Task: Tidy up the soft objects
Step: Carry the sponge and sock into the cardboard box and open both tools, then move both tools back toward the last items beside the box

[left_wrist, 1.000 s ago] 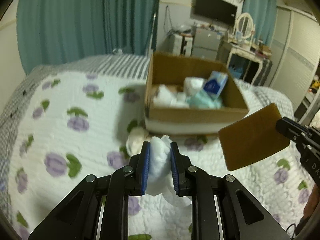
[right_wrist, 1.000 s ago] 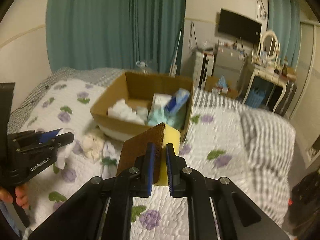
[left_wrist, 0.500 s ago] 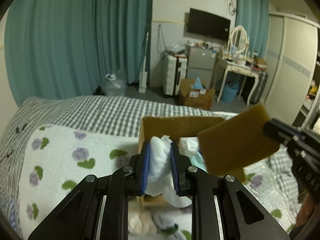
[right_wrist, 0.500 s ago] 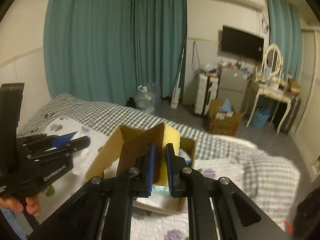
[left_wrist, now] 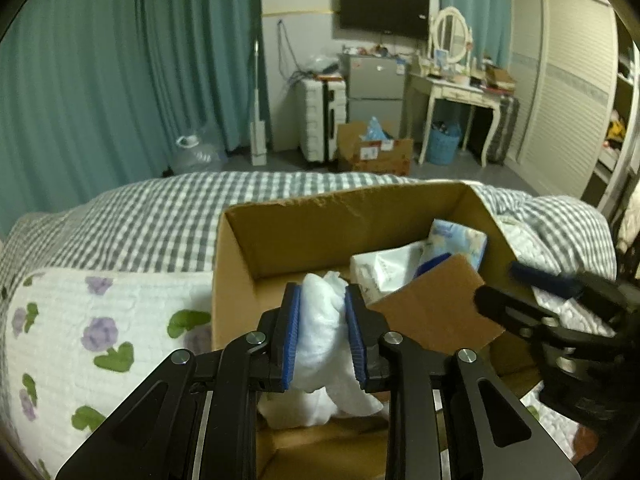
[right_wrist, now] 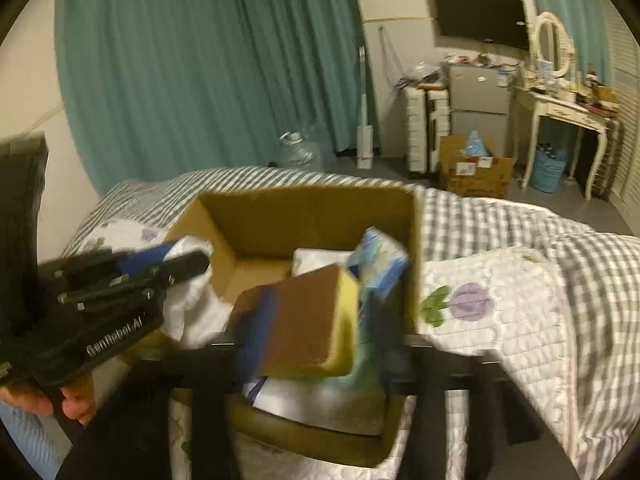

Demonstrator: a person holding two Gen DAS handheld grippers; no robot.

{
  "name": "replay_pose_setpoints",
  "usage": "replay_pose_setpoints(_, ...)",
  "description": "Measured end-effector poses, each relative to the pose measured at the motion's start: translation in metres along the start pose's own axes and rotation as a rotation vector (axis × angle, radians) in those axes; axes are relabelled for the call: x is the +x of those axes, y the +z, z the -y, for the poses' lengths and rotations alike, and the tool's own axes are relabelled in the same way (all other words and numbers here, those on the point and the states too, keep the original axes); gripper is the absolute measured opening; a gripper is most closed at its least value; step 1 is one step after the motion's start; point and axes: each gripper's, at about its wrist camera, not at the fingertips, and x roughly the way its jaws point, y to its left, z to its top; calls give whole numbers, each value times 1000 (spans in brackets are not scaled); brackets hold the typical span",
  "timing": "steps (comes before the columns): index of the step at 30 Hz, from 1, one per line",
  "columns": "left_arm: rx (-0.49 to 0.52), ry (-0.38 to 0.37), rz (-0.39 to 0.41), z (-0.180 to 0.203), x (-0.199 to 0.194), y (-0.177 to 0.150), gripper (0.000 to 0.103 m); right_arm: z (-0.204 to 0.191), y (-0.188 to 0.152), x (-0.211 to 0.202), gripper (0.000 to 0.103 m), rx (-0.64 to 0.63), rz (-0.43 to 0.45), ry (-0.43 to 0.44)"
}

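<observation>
An open cardboard box [left_wrist: 304, 216] sits on the bed and also shows in the right wrist view [right_wrist: 304, 204]. My left gripper [left_wrist: 323, 312] is shut on a white soft cloth [left_wrist: 320, 320] and holds it over the box's near left part. My right gripper [right_wrist: 312, 320] has its jaws spread wide, and a yellow sponge with a brown scrub face [right_wrist: 308, 320] sits loose between them above the box. From the left wrist view the sponge [left_wrist: 436, 304] shows beside my right gripper [left_wrist: 520, 288]. Tissue packs [left_wrist: 456, 240] lie inside the box.
The bed has a white quilt with purple flowers [left_wrist: 100, 332] and a grey checked blanket [right_wrist: 520, 220]. Beyond it are teal curtains [left_wrist: 120, 60], a water jug [left_wrist: 196, 156], a suitcase, a small fridge, a floor box [left_wrist: 376, 148] and a dressing table [left_wrist: 460, 84].
Both grippers moved forward and down over the box. My right gripper has opened, so the sponge is loose between its jaws. My left gripper still holds the cloth.
</observation>
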Motion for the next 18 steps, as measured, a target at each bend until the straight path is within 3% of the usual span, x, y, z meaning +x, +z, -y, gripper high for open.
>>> replay_pose_setpoints(4,5,33,-14,-2,-10,-1,58,2,13,-31,68,22,53,-20)
replay_pose_setpoints(7,6,48,17,-6,-35,-3,72,-4,19,-61,76,2,88,-47)
replay_pose_setpoints(14,-35,66,103,-25,-120,-12,87,-38,24,-140,91,-102,119,-132)
replay_pose_setpoints(18,-39,82,136,-31,-153,-21,98,-60,21,-172,94,-131,118,-145)
